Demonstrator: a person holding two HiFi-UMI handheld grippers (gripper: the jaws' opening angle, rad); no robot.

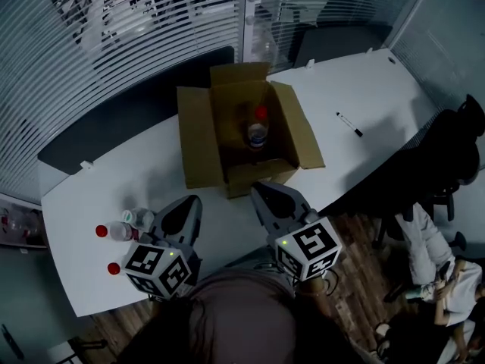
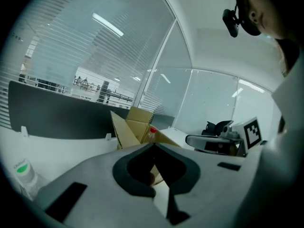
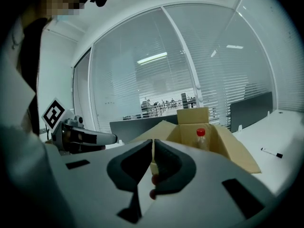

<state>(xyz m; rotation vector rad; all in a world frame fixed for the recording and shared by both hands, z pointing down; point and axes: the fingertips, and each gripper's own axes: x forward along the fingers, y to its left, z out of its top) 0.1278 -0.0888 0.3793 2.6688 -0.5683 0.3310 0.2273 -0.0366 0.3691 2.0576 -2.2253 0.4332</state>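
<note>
Bottle (image 1: 258, 133) stands beyond right gripper (image 1: 258, 186), jaws seemingly together

My head view looks steeply down on the counter (image 1: 356, 89) from above, with the left gripper (image 1: 195, 201) and right gripper (image 1: 258, 188) close at its bottom edge. Each gripper view sits low, just behind its own fingers (image 2: 119, 175), facing level across the counter. All three share the cardboard box (image 1: 198, 139) and its red-capped bottle (image 1: 258, 133); each gripper view also catches the other gripper at its side.
</note>
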